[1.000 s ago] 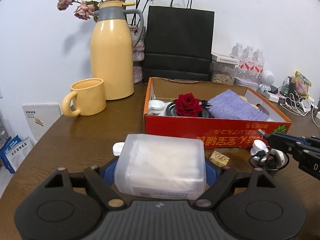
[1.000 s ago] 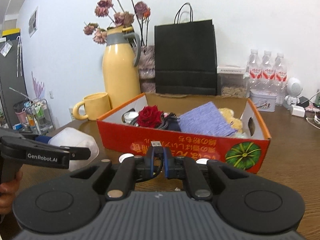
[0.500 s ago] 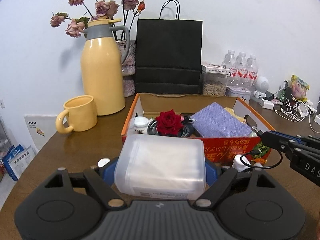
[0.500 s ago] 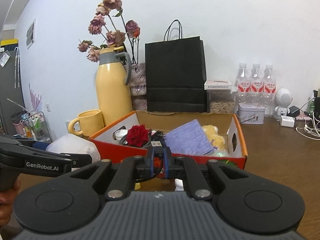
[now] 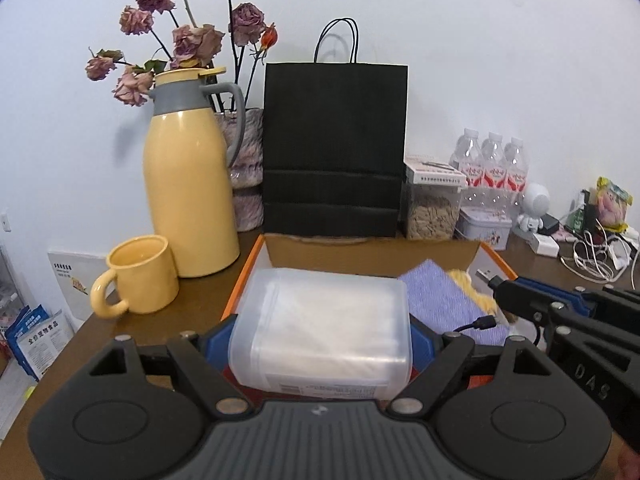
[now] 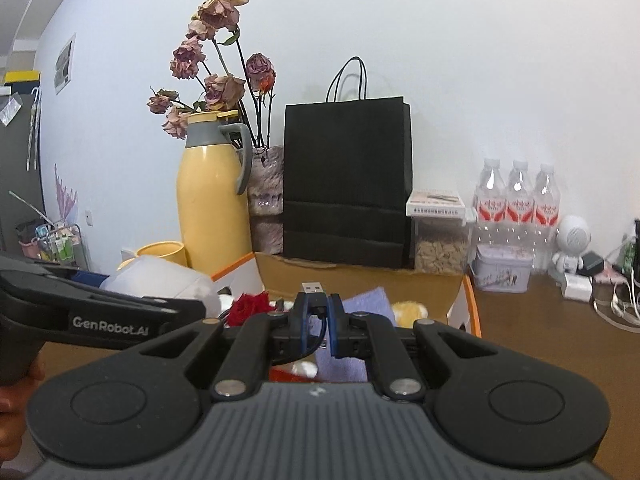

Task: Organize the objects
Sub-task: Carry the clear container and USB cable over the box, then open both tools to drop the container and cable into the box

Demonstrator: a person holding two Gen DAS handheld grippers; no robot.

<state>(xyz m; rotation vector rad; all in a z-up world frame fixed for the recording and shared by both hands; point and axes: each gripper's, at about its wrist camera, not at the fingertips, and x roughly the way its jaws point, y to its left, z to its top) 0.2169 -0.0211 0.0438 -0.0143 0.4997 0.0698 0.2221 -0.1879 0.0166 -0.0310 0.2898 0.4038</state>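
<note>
Translucent plastic pack clamped in left gripper, above orange box; USB cable pinched in near-shut right gripper alongside. Possible snags: cable looping on pack, crushed red rose. Brown wooden table, white wall.

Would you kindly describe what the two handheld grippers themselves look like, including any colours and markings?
Both are matte black plastic with a ribbed dark grey top plate, two round discs and angled linkage arms with silver pins. The left gripper has blue pads on its fingers; seen side-on, it bears white "GenRobot.AI" lettering. The right gripper has blue-edged fingers too; its side shows grey letters "DAS".
</note>
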